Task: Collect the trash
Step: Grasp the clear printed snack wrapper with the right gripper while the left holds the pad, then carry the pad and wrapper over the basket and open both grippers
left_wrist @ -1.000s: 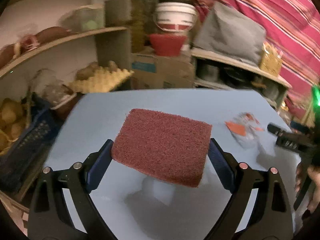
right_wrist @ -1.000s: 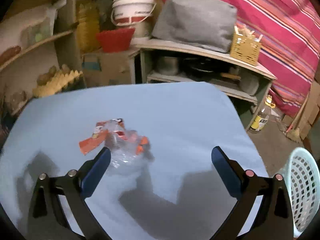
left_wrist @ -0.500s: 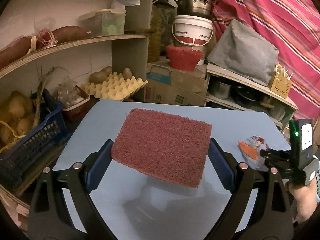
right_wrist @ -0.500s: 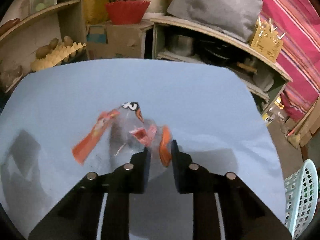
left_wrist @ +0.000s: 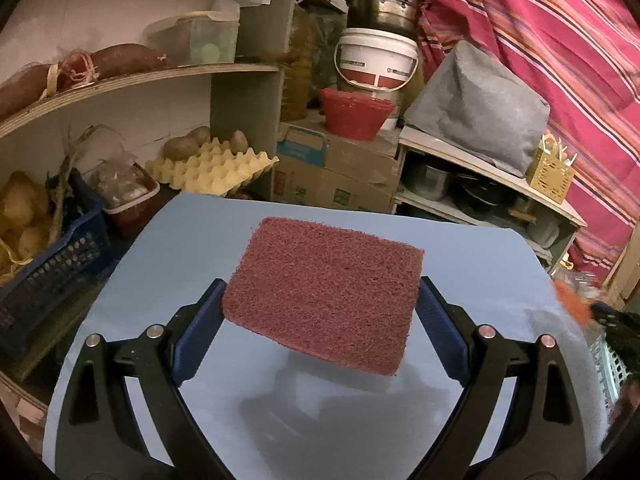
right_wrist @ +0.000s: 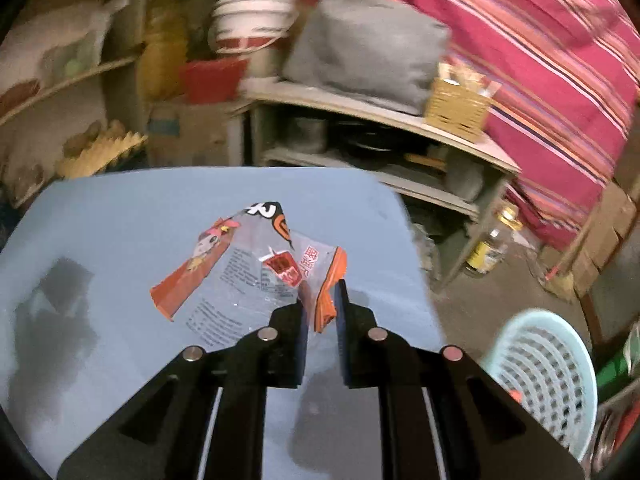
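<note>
Red scouring pad (left_wrist: 324, 296) clamped between left gripper (left_wrist: 320, 312) fingers, held above blue table (left_wrist: 168, 240). Snack wrapper (right_wrist: 256, 268) pinched by right gripper (right_wrist: 320, 312); pale laundry basket (right_wrist: 548, 372) seen far right.

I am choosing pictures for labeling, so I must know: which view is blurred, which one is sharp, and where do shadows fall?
Right wrist view: shelves and striped cloth smeared by motion, while the wrapper in the right gripper stays readable; dark shadows lie on the blue table. Left wrist view: mostly sharp, the scrub pad in the left gripper crisp, its shadow beneath; only the far right edge blurs.
</note>
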The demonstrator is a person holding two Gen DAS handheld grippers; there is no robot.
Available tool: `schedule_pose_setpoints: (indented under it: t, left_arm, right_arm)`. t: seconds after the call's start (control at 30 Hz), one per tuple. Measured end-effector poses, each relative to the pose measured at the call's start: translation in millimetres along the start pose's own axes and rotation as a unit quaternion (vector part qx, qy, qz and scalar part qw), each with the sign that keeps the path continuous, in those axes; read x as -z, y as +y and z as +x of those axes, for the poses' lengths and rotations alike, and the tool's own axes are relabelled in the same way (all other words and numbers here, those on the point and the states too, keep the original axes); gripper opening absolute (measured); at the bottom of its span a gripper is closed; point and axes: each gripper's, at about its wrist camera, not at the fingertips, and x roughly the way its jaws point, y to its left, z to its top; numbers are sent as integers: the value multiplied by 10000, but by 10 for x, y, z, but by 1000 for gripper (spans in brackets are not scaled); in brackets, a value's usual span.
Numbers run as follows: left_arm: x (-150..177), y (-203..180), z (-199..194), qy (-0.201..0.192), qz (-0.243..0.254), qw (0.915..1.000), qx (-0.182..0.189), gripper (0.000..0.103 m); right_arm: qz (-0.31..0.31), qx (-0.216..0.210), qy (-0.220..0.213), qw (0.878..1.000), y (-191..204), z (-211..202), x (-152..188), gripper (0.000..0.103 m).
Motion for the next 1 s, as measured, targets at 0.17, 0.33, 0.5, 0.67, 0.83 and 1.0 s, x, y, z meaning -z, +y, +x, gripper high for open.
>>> schedule_pose_setpoints:
  t: [0.17, 0.33, 0.5, 0.67, 0.83, 1.0]
  left_arm:
    - [44, -186, 0, -16, 118, 9999, 43, 90]
    - [154, -434, -20, 22, 382, 9993, -4, 90]
    - [319, -732, -131, 4, 690, 9976, -52, 90]
    - [336, -1127, -290, -101, 1039, 9945, -38, 90]
    - [343, -1597, -519, -215, 1123, 9930, 291, 90]
    - [432, -2188, -722, -358, 1317, 9883, 684, 90]
  right_arm:
    - [602, 248, -84, 9978, -720, -219, 184, 13]
    - [1100, 354, -116, 9932, -1268, -284, 336, 13]
    - [1313, 376, -113, 9906, -1617, -332, 455, 13]
    - [1415, 375, -162, 9891, -1913, -466, 588, 13]
    - [1546, 343, -195, 9872, -2158, -573, 693, 13]
    - [1824, 247, -321, 9824, -2428, -704, 793, 13]
